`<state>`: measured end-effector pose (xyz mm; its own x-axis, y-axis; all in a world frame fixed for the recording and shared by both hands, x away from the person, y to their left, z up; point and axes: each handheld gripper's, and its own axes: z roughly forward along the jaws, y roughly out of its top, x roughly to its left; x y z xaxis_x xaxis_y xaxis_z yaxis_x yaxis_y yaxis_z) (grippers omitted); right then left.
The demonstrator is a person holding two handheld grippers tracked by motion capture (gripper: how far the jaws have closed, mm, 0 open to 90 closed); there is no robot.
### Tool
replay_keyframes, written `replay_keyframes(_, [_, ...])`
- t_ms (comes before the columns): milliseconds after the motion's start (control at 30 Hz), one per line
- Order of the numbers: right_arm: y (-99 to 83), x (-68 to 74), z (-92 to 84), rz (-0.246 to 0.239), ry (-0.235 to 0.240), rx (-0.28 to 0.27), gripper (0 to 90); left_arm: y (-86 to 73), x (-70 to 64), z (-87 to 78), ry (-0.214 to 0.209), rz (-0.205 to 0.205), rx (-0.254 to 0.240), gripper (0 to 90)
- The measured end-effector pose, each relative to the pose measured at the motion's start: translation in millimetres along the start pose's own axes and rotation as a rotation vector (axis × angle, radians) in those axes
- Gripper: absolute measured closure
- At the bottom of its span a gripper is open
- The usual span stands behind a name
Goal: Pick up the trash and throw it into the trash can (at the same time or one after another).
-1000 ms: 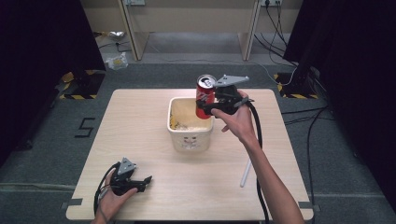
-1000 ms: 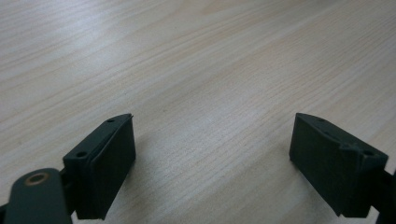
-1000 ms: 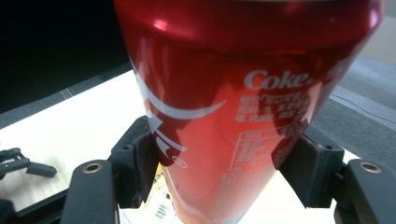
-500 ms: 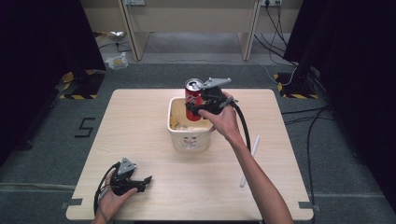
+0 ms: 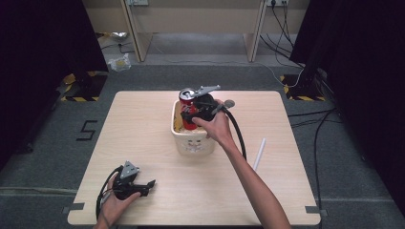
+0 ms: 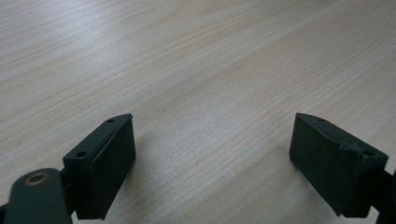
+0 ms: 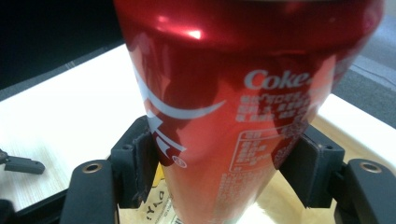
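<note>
A red Coke can (image 5: 187, 107) stands upright, its lower part inside a white square bin (image 5: 191, 139) at the table's middle. My right gripper (image 5: 193, 113) is shut on the can; in the right gripper view the can (image 7: 233, 107) sits pressed between both black pads (image 7: 135, 168). Crumpled yellowish wrappers lie inside the bin under the can. Near the table's front left corner my left gripper (image 5: 145, 186) rests in a hand, open. In the left gripper view its jaws stand wide apart over bare wood (image 6: 205, 93) with nothing between them.
A white straw-like stick (image 5: 259, 153) lies on the table right of the bin. The pale wooden table (image 5: 143, 129) has tape marks at its front corners. Cables run over the grey floor at the right, and desk legs stand behind the table.
My right gripper has carried the can leftward and down, from above the bin's right rim to inside the bin. The left gripper has stayed put.
</note>
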<state>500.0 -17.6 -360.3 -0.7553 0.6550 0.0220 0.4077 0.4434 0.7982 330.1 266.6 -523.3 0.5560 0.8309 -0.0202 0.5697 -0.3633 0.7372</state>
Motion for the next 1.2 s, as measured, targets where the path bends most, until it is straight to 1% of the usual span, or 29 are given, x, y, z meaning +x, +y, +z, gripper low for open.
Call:
replay_keyframes(67, [-0.7, 0.4, 1.8, -0.005, 0.000, 0.006, 33.7, 0.0, 0.0, 0.0, 0.000, 0.000, 0.000, 13.6])
replay_keyframes(100, [-1.7, 0.7, 4.2, -0.010, 0.003, 0.015, 33.7, 0.0, 0.0, 0.0, 0.000, -0.001, -0.001, 13.6])
replay_keyframes(133, [-3.6, 1.6, 8.3, -0.005, 0.007, 0.029, 33.7, 0.0, 0.0, -0.1, 0.000, 0.000, 0.001, 13.6])
replay_keyframes(200, [-4.7, 2.9, 11.2, -0.008, 0.011, 0.041, 33.7, 0.1, 0.0, -0.1, 0.000, 0.000, 0.001, 13.6])
replay_keyframes(433, [-6.6, 7.7, 17.9, -0.027, 0.038, 0.077, 33.6, -0.1, -0.1, 0.2, 0.001, -0.001, -0.003, 13.6])
replay_keyframes(533, [-7.6, 9.7, 21.0, -0.027, 0.045, 0.095, 33.6, 0.0, -0.1, 0.1, 0.001, 0.000, -0.001, 13.6])
replay_keyframes(600, [-8.3, 11.0, 23.6, -0.040, 0.053, 0.108, 33.6, -0.1, -0.1, 0.2, 0.001, -0.001, -0.002, 13.6])
replay_keyframes(767, [-10.4, 13.5, 27.6, -0.040, 0.070, 0.126, 33.5, 0.0, -0.1, 0.1, 0.001, -0.001, -0.001, 13.6])
replay_keyframes(867, [-11.9, 13.9, 29.0, -0.040, 0.070, 0.138, 33.3, -0.1, -0.1, 0.2, 0.001, -0.001, -0.003, 13.6])
replay_keyframes(1033, [-13.0, 13.5, 29.9, -0.037, 0.071, 0.141, 31.9, -0.1, -0.1, 0.3, 0.002, -0.001, -0.004, 13.6])
replay_keyframes(1100, [-13.5, 14.1, 30.7, -0.045, 0.071, 0.154, 31.5, 0.0, 0.0, 0.1, 0.002, 0.001, -0.001, 13.5])
replay_keyframes(1200, [-13.8, 14.2, 30.4, -0.043, 0.073, 0.150, 31.2, 0.0, 0.1, 0.0, 0.002, 0.001, -0.001, 13.6])
